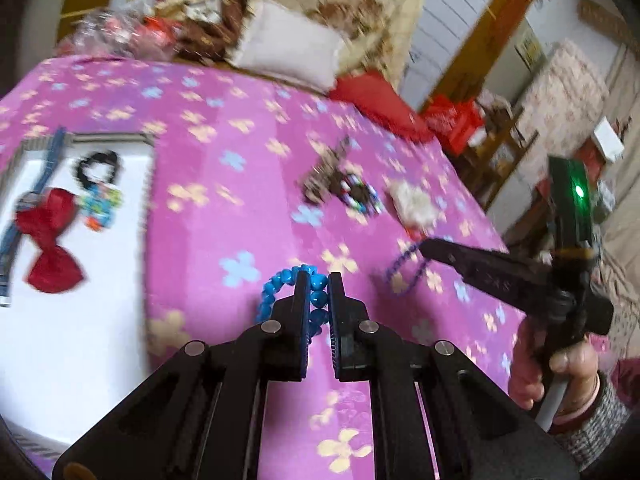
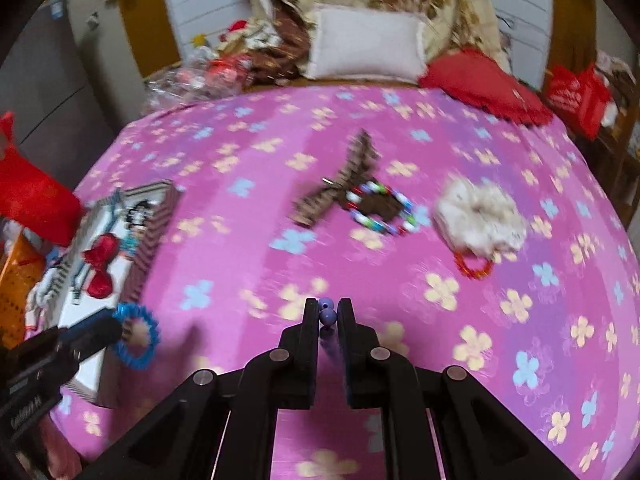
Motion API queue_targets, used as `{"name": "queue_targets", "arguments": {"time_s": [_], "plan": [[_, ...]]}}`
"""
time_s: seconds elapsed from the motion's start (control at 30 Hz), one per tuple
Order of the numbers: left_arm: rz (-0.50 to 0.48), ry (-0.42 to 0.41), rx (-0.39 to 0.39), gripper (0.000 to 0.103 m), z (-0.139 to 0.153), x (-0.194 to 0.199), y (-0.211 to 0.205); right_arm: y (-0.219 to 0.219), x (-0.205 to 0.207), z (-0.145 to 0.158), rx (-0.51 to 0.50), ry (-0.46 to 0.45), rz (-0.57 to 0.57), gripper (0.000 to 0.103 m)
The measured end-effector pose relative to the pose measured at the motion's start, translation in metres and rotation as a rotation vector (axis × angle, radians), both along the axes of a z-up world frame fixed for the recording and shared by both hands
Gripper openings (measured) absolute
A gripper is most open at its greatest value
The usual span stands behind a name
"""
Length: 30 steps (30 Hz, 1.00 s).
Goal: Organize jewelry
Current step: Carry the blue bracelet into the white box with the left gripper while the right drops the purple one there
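Observation:
My left gripper is shut on a bright blue bead bracelet, which hangs off its tips above the pink bedspread; from the right wrist view the same blue bracelet dangles from the left gripper beside the box. My right gripper is shut on a purple bead bracelet; in the left wrist view that purple bracelet droops from the right gripper. A white box at the left holds a red bow, a black bracelet and a colourful piece.
On the pink flowered bedspread lie a brown striped bow, a multicoloured bead bracelet, a fluffy cream scrunchie and an orange-red bracelet. A white pillow and red cushion sit at the far edge.

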<state>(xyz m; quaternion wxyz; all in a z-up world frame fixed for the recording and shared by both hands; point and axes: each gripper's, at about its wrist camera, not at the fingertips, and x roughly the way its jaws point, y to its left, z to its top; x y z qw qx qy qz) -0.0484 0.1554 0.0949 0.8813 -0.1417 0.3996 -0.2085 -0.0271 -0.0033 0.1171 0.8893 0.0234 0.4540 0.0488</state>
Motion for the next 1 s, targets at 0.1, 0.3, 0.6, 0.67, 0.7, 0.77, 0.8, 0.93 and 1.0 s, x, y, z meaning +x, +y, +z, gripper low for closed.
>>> {"name": "queue_targets", "arguments": {"time_s": [0.1, 0.3, 0.6, 0.67, 0.7, 0.77, 0.8, 0.93, 1.0], "plan": [[0.078, -0.011, -0.009, 0.007, 0.008, -0.002, 0.032, 0.03, -0.001, 0.018, 0.005, -0.029, 0.055, 0.009], [0.271, 0.038, -0.001, 0.007, 0.002, 0.004, 0.102, 0.097, 0.001, 0.042, 0.047, -0.054, 0.188, 0.009], [0.501, 0.207, 0.006, 0.007, -0.037, 0.016, 0.183, 0.212, 0.015, 0.029, 0.08, 0.005, 0.381, 0.009], [0.536, 0.251, 0.006, 0.007, -0.048, 0.018, 0.195, 0.234, 0.018, 0.019, 0.096, 0.03, 0.417, 0.009], [0.549, 0.265, 0.008, 0.007, -0.051, 0.018, 0.199, 0.241, 0.019, 0.014, 0.102, 0.043, 0.429, 0.009], [0.581, 0.298, 0.02, 0.007, -0.058, 0.019, 0.207, 0.253, 0.02, 0.0, 0.118, 0.075, 0.449, 0.009], [0.595, 0.311, 0.02, 0.007, -0.06, 0.018, 0.211, 0.259, 0.021, -0.011, 0.116, 0.1, 0.454, 0.009], [0.641, 0.333, 0.034, 0.007, -0.065, 0.016, 0.221, 0.262, 0.023, -0.042, 0.076, 0.157, 0.446, 0.009], [0.652, 0.334, 0.046, 0.007, -0.065, 0.017, 0.222, 0.26, 0.027, -0.057, 0.054, 0.184, 0.432, 0.009]]}}
